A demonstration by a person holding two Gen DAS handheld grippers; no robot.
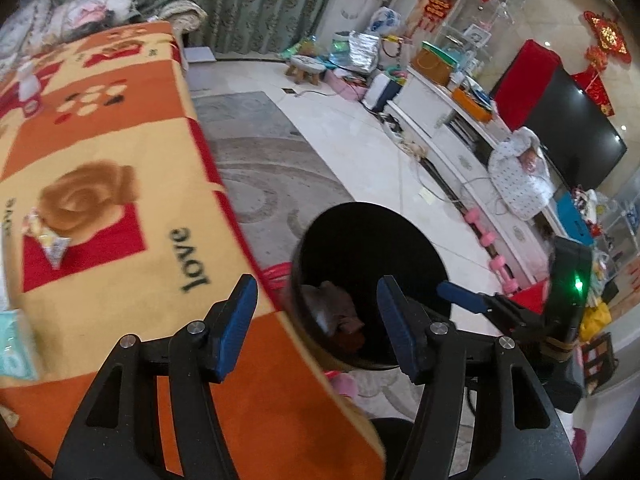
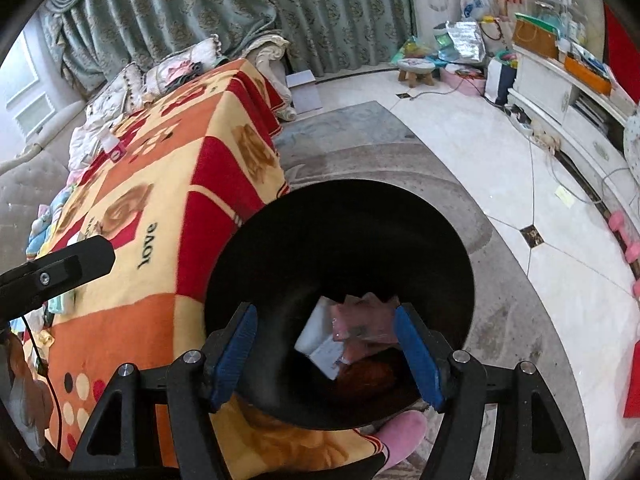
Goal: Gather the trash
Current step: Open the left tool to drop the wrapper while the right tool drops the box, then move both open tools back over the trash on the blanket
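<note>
A black round trash bin [image 1: 368, 240] stands on the floor beside the blanket-covered table [image 1: 120, 184]. Pinkish and white wrappers [image 2: 352, 328] lie inside it; they also show in the left wrist view [image 1: 340, 312]. My right gripper [image 2: 326, 344] is open and empty right above the bin's mouth [image 2: 340, 240]. My left gripper [image 1: 316, 320] is open and empty, over the table edge and the bin's rim. A crumpled snack wrapper [image 1: 48, 236] lies on the blanket at the left. A small white bottle [image 1: 29, 88] stands farther back on the table.
A teal tissue pack [image 1: 14, 340] lies at the table's near left. A grey rug [image 1: 260, 168] and white tile floor lie beyond the bin. A white TV cabinet [image 1: 460, 136] with clutter runs along the right. Pink dumbbells [image 1: 486, 236] lie by it. A pink slipper [image 2: 400, 436] is beside the bin.
</note>
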